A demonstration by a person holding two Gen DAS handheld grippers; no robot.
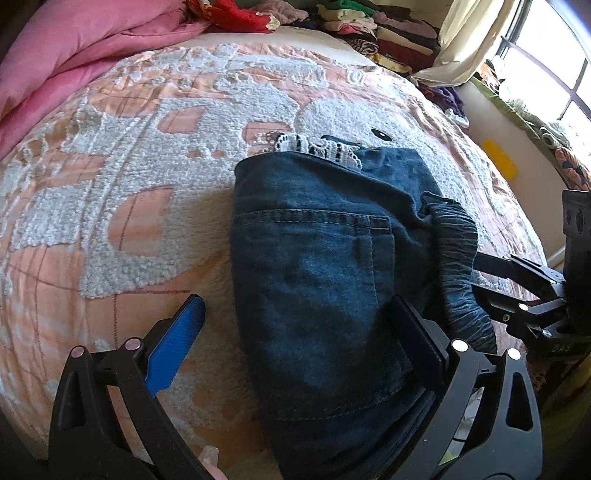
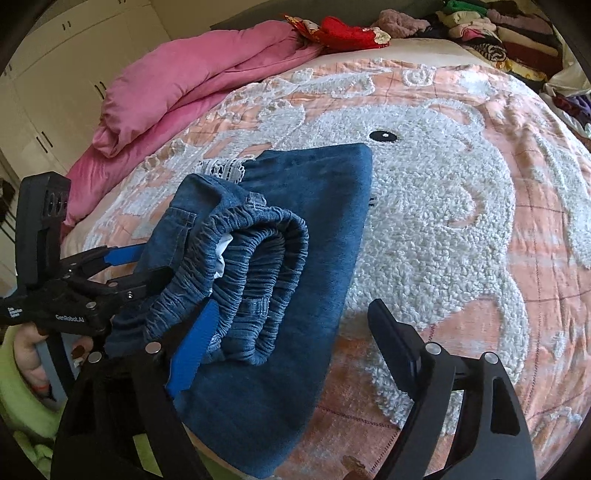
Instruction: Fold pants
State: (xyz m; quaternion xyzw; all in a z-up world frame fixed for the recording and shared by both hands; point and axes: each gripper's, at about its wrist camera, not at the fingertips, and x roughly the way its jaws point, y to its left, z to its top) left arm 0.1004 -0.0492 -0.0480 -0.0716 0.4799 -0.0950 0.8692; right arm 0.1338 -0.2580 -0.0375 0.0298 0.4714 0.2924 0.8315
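Observation:
Dark blue denim pants (image 1: pixel 314 266) lie folded in a compact stack on the pink and white bedspread (image 1: pixel 110 166), with a white lace hem (image 1: pixel 317 146) poking out at the far end. In the right wrist view the pants (image 2: pixel 295 258) show their gathered elastic waistband (image 2: pixel 251 280) curled on top. My left gripper (image 1: pixel 295 325) is open, its jaws wide apart over the near part of the pants. My right gripper (image 2: pixel 291 332) is open too, its blue finger (image 2: pixel 195 343) against the waistband. Each gripper shows in the other's view, the right one (image 1: pixel 532 295) and the left one (image 2: pixel 110 273), both at the waistband end.
A pink duvet (image 2: pixel 177 96) is bunched along the bed's far left side. Stacks of folded clothes (image 1: pixel 384 29) sit at the head of the bed. A window (image 1: pixel 546 66) and a curtain are at the right. White cupboards (image 2: pixel 55 74) stand beyond the bed.

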